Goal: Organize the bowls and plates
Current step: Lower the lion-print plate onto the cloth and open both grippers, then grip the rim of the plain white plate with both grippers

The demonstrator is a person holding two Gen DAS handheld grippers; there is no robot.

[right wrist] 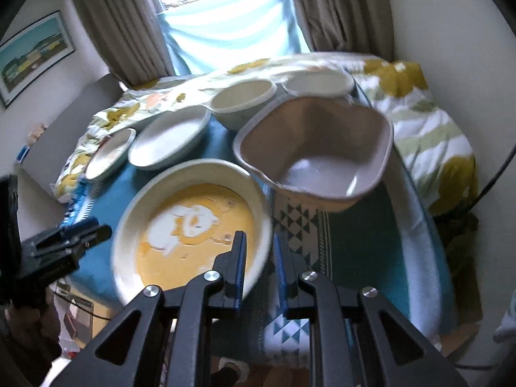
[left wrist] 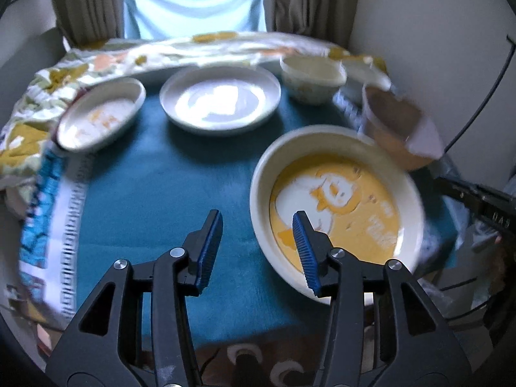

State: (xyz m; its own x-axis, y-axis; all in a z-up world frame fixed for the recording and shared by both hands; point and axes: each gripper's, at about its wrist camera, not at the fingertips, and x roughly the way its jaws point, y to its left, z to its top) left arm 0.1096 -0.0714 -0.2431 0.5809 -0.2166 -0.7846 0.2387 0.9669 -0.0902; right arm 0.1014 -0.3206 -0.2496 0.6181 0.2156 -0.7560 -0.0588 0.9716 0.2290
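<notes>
A large cream plate with a yellow cartoon picture [left wrist: 335, 203] [right wrist: 190, 225] lies on the teal cloth. My left gripper [left wrist: 258, 222] is open, its right finger over the plate's near left rim. My right gripper [right wrist: 259, 242] is open with a narrow gap, its fingers either side of the plate's right rim. A brown square bowl [right wrist: 316, 151] [left wrist: 396, 125] sits behind the plate. A white plate [left wrist: 221, 100] [right wrist: 169, 140], a small oval dish [left wrist: 101, 114] [right wrist: 111, 153] and two cream bowls [left wrist: 311, 77] [right wrist: 243, 101] [right wrist: 319, 85] stand further back.
A floral blanket [left wrist: 38, 96] [right wrist: 425, 129] bunches along the back and sides of the table. A patterned cloth [right wrist: 300, 225] lies under my right gripper. Curtains and a window [left wrist: 193, 0] are behind. My left gripper shows at the left of the right wrist view [right wrist: 64, 238].
</notes>
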